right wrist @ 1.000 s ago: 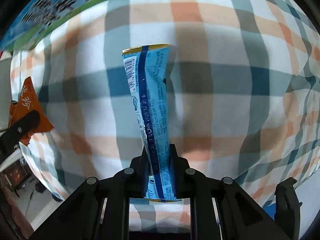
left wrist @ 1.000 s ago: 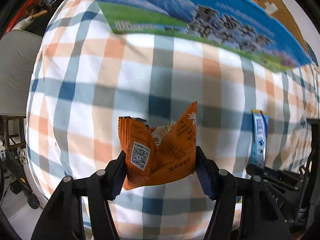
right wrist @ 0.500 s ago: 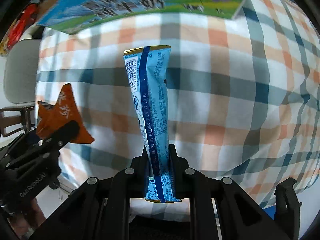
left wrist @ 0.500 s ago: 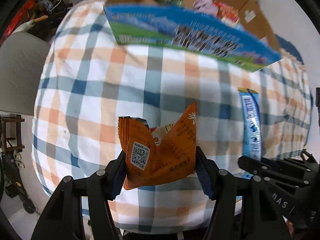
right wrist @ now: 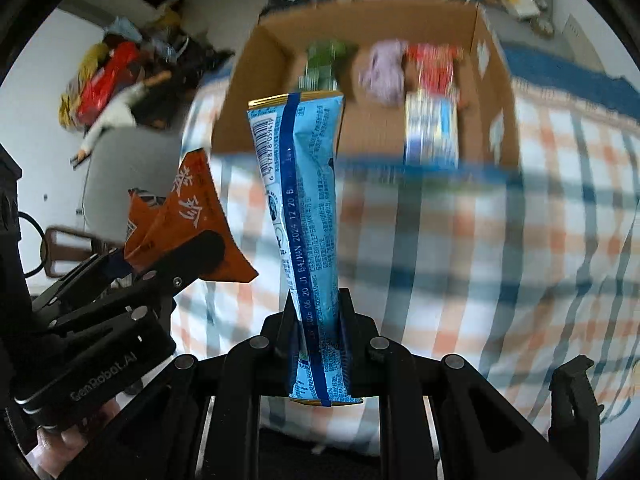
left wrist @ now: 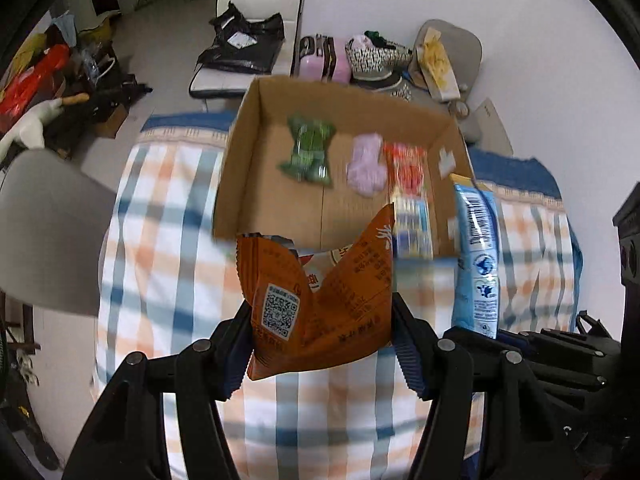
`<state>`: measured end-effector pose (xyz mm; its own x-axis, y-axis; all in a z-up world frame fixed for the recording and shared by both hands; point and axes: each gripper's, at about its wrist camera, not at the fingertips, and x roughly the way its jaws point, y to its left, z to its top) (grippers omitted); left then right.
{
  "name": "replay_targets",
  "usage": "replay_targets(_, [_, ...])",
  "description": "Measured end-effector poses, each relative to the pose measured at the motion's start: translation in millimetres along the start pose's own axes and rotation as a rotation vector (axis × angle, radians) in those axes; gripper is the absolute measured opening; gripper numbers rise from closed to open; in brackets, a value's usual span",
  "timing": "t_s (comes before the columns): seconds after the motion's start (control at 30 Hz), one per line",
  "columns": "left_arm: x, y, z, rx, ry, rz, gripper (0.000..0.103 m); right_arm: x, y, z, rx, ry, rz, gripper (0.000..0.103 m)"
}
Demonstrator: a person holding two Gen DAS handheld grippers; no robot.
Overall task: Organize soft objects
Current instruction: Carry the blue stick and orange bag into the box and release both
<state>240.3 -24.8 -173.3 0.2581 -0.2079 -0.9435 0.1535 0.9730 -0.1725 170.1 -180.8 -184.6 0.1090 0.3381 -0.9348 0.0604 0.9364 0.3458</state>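
My left gripper (left wrist: pixel 322 330) is shut on an orange snack packet (left wrist: pixel 320 296) and holds it above the checked cloth, short of the cardboard box (left wrist: pixel 248 152). My right gripper (right wrist: pixel 318 320) is shut on a long blue packet (right wrist: pixel 304 200), held upright in front of the same box (right wrist: pixel 248 80). The blue packet also shows at the right of the left wrist view (left wrist: pixel 478 256), and the orange packet at the left of the right wrist view (right wrist: pixel 188 220). The box holds a green packet (left wrist: pixel 310 148), a pink soft item (left wrist: pixel 366 162), a red packet (left wrist: pixel 408 164) and a blue-white pack (left wrist: pixel 412 224).
The checked cloth (left wrist: pixel 168 240) covers the surface under both grippers. A grey chair back (left wrist: pixel 48 232) stands at the left. Beyond the box are a white chair with a black bag (left wrist: pixel 248 44), a pink case (left wrist: pixel 322 58) and floor clutter (left wrist: pixel 48 76).
Both grippers have risen and tilted up with their packets. The box's open top and its contents have come into view, where only its printed side showed before.
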Motion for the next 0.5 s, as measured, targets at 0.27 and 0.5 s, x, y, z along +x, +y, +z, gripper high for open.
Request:
replay_targets(0.27, [41.8, 5.8, 74.0, 0.039, 0.050, 0.050, 0.060, -2.3, 3.5, 84.5, 0.062, -0.066, -0.022, 0.017])
replay_targets(0.5, [122.2, 25.7, 111.0, 0.017, 0.227, 0.053, 0.060, 51.2, -10.6, 152.6, 0.117, -0.018, -0.055, 0.017])
